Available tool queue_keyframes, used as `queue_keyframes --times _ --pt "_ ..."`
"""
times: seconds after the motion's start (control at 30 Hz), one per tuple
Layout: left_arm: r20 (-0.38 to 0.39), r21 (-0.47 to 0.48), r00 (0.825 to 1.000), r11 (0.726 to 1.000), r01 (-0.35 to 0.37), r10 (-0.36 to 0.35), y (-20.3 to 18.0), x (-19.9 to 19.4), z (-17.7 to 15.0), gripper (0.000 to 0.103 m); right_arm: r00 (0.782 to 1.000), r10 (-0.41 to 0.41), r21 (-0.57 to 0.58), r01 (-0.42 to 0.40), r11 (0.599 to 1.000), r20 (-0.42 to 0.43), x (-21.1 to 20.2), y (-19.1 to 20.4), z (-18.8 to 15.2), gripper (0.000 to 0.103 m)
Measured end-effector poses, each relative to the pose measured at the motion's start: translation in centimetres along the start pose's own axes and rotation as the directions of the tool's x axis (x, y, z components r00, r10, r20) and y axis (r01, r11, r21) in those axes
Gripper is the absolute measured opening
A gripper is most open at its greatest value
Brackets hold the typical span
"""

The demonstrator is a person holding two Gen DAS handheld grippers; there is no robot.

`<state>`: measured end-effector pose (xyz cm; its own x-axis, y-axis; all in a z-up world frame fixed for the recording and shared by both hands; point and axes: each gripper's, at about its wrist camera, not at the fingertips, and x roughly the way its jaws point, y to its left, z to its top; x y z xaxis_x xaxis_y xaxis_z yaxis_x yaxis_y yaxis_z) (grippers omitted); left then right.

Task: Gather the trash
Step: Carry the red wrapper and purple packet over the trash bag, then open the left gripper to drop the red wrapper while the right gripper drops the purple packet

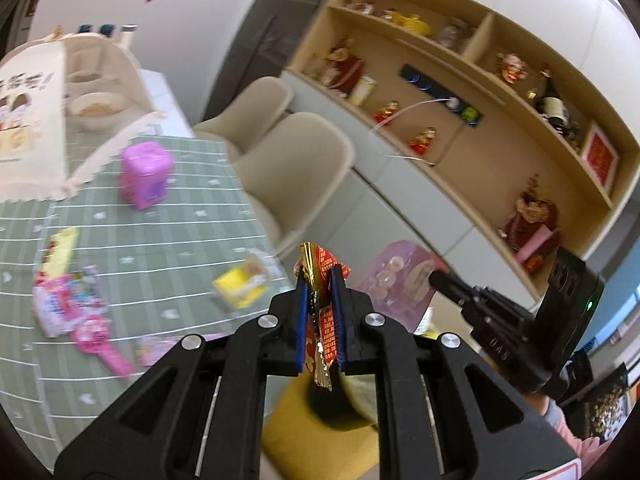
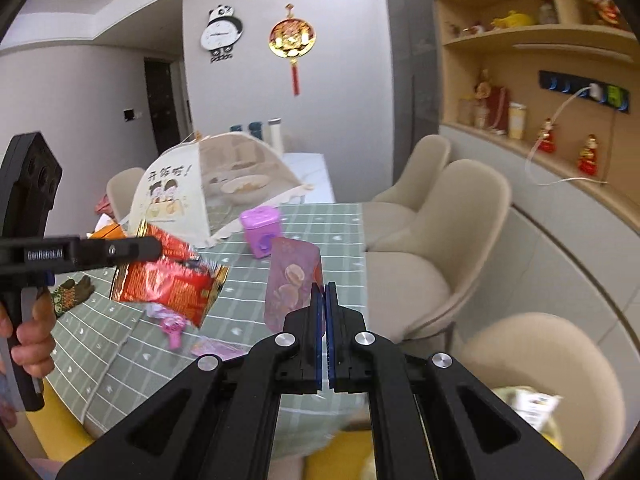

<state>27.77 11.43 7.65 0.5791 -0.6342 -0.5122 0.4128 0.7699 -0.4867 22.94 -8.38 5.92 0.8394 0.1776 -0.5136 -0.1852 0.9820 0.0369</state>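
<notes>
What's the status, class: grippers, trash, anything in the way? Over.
Left gripper shut on red wrapper. Right gripper shut on pink pouch. Yellow packet, pink litter on table. Nothing blocking.

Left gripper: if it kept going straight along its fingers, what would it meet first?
The left gripper, shut on a red and gold wrapper, points past the table's edge toward the nearer beige chair. That chair's back looks first in line, though depth is unclear.
</notes>
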Motion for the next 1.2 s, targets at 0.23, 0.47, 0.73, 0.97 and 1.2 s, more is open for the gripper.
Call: queue_keyframes --times 0.23,0.47,0.73,0.97,1.2 --pt "-0.025 0.013 0.995 0.995 0.101 -0.101 -7.5 4.1 -1.5 0.010 0.998 -0.063 0.016 0.063 0.998 0.017 -4.9 -6.2 -2.1 0.004" --pt "-0.149 -0.033 0.973 0.984 0.172 -0.175 -12.7 10.1 -4.9 0.010 0.990 -0.143 0.106 0.144 0.984 -0.016 -7.5 -13.4 -4.8 0.004" --pt "-0.307 -0.023 0.939 0.987 0.157 -0.156 -16.5 16.6 -9.3 0.010 0.982 -0.183 0.195 0.190 0.962 -0.052 -9.2 -19.3 -7.4 0.004" --pt "-0.381 -0.007 0.913 0.988 0.153 -0.144 -18.2 19.6 -11.2 0.012 0.982 -0.179 0.205 0.186 0.961 -0.051 -9.3 -20.3 -8.2 0.004" --pt "-0.355 -0.015 0.929 0.995 0.102 -0.101 -17.9 19.6 -11.1 0.036 0.985 -0.163 0.209 0.171 0.963 -0.056 -9.0 -20.3 -8.7 0.004"
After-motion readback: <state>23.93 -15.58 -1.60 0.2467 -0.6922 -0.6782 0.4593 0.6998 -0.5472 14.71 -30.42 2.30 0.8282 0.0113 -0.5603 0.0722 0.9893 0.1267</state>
